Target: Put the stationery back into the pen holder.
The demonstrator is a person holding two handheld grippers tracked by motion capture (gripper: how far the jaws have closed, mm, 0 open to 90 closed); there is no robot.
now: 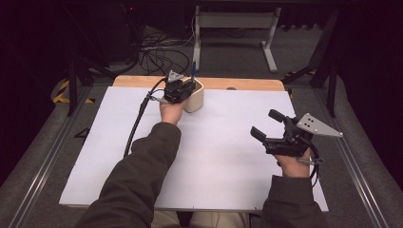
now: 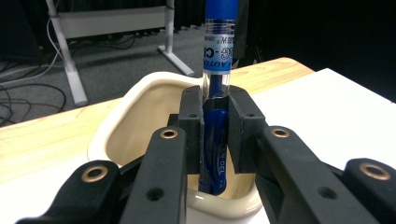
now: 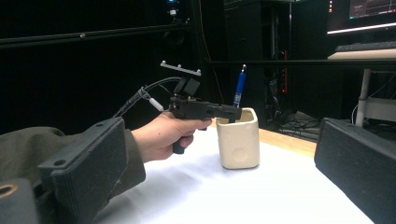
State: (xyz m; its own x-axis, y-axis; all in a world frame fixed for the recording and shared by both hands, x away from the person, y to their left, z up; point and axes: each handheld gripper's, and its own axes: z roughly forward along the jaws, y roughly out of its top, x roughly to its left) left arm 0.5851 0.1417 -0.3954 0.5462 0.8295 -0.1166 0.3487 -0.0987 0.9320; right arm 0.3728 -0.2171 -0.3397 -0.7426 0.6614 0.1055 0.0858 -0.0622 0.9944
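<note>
The left gripper [image 2: 215, 135] is clenching a blue pen [image 2: 215, 70] upright, its lower end hanging inside the cream cup [image 2: 140, 107] at the table's far edge. The right gripper [image 1: 272, 127] is idling well apart, jaws spread and empty. Letting go while the pen is tilting could be risking it catching the rim and tipping out.

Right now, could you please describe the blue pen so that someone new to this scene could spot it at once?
Start at the white table and go to its far edge, where a cream cup stands. The blue pen rises upright from that cup, clamped by the left gripper; it is the scene's one blue thing.
</note>
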